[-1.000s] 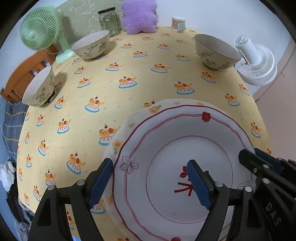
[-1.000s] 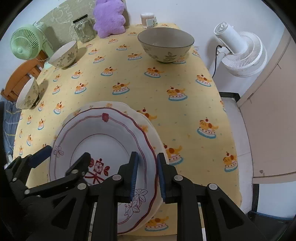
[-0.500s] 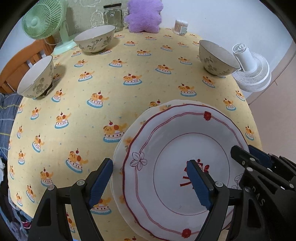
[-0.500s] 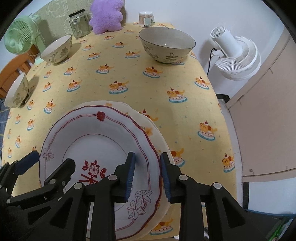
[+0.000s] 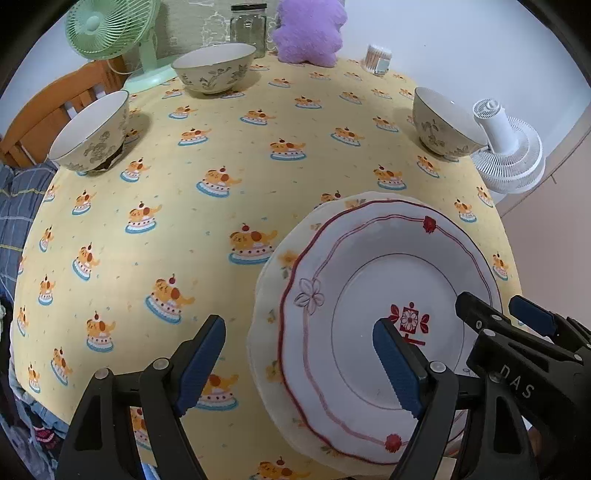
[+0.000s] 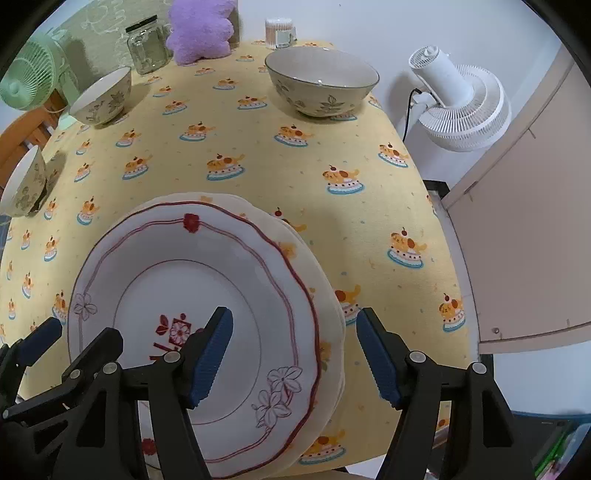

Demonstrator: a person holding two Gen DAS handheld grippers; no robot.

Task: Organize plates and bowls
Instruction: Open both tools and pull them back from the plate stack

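Two stacked plates point(image 6: 192, 332), three bowls point(image 6: 321, 83), both grippers point(image 6: 293, 356) spread.

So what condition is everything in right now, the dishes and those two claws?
Left claw: open, holding nothing.
Right claw: open, straddling the plates' right rim.
Red-trimmed plate: stacked on the cream plate, empty.
Cream plate: underneath, on the table.
Three bowls: upright, apart.
Glass jar: lidded.

A white wall point(image 6: 351, 22) backs the yellow-clothed table point(image 6: 295, 166), with an orange wooden chair point(image 5: 44, 110) alongside
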